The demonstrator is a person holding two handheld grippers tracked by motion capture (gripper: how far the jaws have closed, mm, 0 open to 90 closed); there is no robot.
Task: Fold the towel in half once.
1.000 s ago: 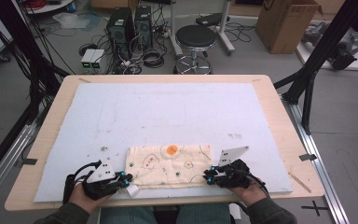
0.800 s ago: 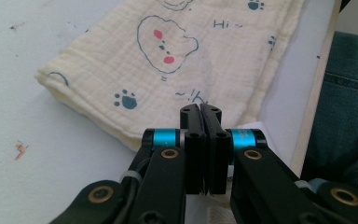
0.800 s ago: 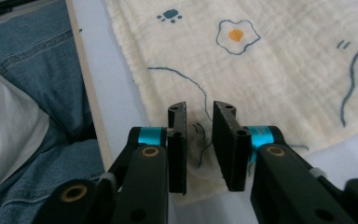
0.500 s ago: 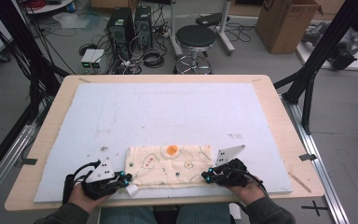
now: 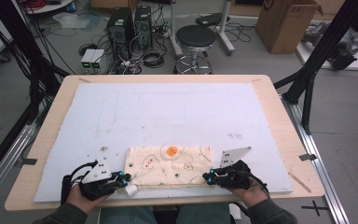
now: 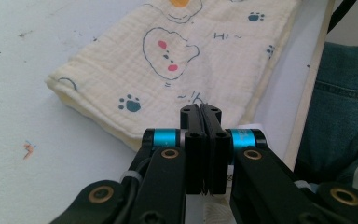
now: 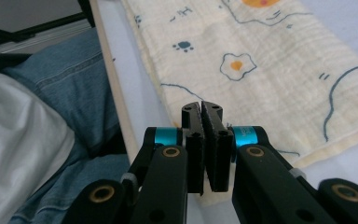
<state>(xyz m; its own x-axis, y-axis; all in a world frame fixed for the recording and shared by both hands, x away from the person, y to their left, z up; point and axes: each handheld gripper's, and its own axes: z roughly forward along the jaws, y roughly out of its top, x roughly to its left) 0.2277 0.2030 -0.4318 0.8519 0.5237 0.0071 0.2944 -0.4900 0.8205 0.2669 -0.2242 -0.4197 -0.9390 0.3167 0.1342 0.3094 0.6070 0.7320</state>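
A folded cream cloth [image 5: 168,165] printed with fried eggs and paw marks lies flat at the near edge of the white board [image 5: 168,107]. My left gripper [image 5: 125,179] is at its near left corner, jaws pressed together on the cloth's edge. In the left gripper view the shut left gripper [image 6: 200,108] has the cloth [image 6: 168,60] spreading out beyond it. My right gripper [image 5: 207,178] is at the near right corner. In the right gripper view the right gripper [image 7: 201,106] is also shut, with the cloth [image 7: 270,70] running under and past it.
The board rests on a wooden table [image 5: 282,112]. The person's jeans [image 7: 60,84] are just off the near table edge. On the floor beyond stand a black stool [image 5: 195,37], computer towers [image 5: 126,23] with cables, and a cardboard box [image 5: 284,18].
The cloth's far edge lies straighter and flatter than a second ago. Both hands have barely shifted and stay at the near corners.
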